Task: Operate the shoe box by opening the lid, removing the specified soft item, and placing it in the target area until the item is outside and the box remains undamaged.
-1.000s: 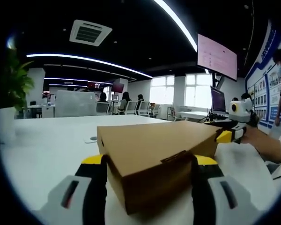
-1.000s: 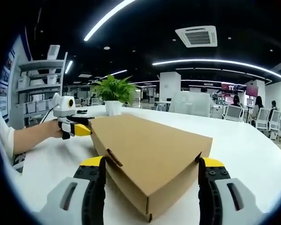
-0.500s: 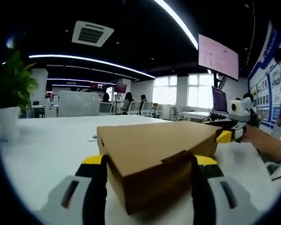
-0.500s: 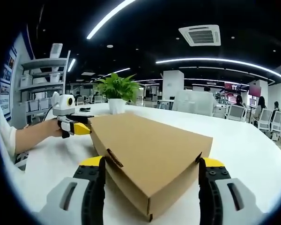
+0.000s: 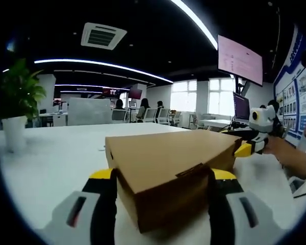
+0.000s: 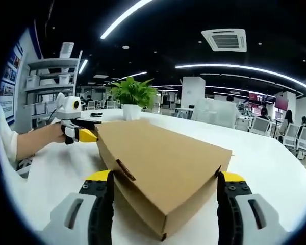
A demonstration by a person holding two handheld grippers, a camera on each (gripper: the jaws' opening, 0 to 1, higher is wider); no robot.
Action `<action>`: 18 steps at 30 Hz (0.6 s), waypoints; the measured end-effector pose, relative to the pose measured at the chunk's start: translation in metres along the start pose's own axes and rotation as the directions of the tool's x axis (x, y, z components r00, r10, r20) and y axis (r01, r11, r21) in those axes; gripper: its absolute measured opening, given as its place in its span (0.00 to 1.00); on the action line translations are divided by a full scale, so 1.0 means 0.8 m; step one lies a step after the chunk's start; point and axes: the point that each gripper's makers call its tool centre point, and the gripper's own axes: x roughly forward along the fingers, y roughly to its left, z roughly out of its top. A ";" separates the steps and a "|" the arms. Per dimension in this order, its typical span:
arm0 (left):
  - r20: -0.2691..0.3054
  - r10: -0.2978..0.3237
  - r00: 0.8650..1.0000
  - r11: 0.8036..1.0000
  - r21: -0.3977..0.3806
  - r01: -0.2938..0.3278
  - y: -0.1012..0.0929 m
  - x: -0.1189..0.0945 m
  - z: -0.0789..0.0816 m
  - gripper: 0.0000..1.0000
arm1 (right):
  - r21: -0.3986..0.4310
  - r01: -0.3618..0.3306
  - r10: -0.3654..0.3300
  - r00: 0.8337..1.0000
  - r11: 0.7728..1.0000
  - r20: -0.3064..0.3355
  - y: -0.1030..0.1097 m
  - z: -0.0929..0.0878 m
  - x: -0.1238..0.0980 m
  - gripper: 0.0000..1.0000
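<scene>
In the middle of the left gripper view sits the shoe box (image 5: 169,176), brown cardboard, lid shut, resting on the white tabletop (image 5: 56,158). The left tool (image 5: 163,204) comes up from the bottom of the frame with its jaws spread wide, one on each side of the box's near end. The yellow tips sit right beside the box walls, but I cannot tell if they press on them. At the right of the frame the right tool (image 5: 243,149) is at the far end of the box, held by a hand (image 5: 283,153). A potted plant (image 5: 18,107) stands at the left edge, and a screen (image 5: 239,60) hangs at the upper right.

In the right gripper view the shoe box (image 6: 160,166) fills the center, again closed. The right tool (image 6: 163,206) has its jaws wide, one on each side of a box corner. At the left of the frame the left tool (image 6: 85,135) meets the far end of the box. The potted plant (image 6: 133,97) stands behind it.
</scene>
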 end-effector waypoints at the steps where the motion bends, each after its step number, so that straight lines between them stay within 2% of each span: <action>1: 0.002 0.001 1.000 1.000 0.000 -0.001 0.000 -0.001 0.000 0.74 | 0.001 -0.002 0.002 1.000 1.000 0.002 0.001 0.000 -0.001 0.85; 3: 0.004 0.002 1.000 1.000 0.000 -0.002 0.004 -0.001 0.000 0.73 | 0.002 -0.004 0.004 1.000 1.000 0.003 0.002 0.000 -0.001 0.85; 18: 0.014 0.010 1.000 1.000 0.004 -0.010 -0.006 -0.011 -0.005 0.73 | 0.008 -0.012 0.011 1.000 1.000 0.012 0.006 0.001 -0.003 0.86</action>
